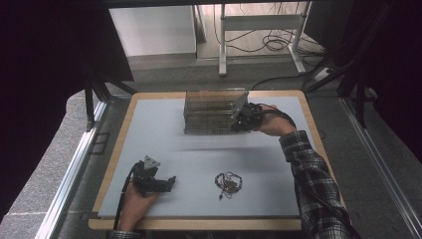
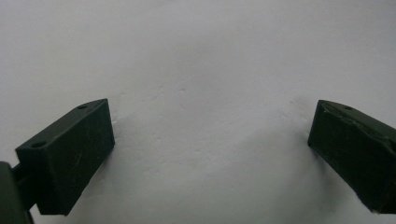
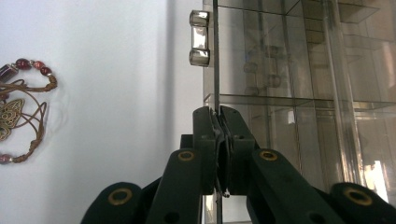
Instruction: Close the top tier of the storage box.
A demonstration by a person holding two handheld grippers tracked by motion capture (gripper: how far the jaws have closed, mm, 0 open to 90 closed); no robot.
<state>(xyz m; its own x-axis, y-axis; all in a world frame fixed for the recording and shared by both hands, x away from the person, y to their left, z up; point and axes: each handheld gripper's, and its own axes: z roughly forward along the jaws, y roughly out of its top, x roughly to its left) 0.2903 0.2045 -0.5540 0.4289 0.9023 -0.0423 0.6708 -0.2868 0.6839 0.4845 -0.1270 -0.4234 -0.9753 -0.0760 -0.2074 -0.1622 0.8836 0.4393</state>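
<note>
My right gripper is clamped on the thin edge of the clear compartment box at the table's far side. My left gripper rests near-left, jaws wide apart, left of the beaded bracelet.

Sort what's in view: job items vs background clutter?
In play:
- clear compartment box, its lid edge pinched by the right gripper
- beaded bracelet, loose on the mat
- left gripper, open, resting over bare mat

Lying about:
- white desk frame beyond the table
- floor cables
</note>
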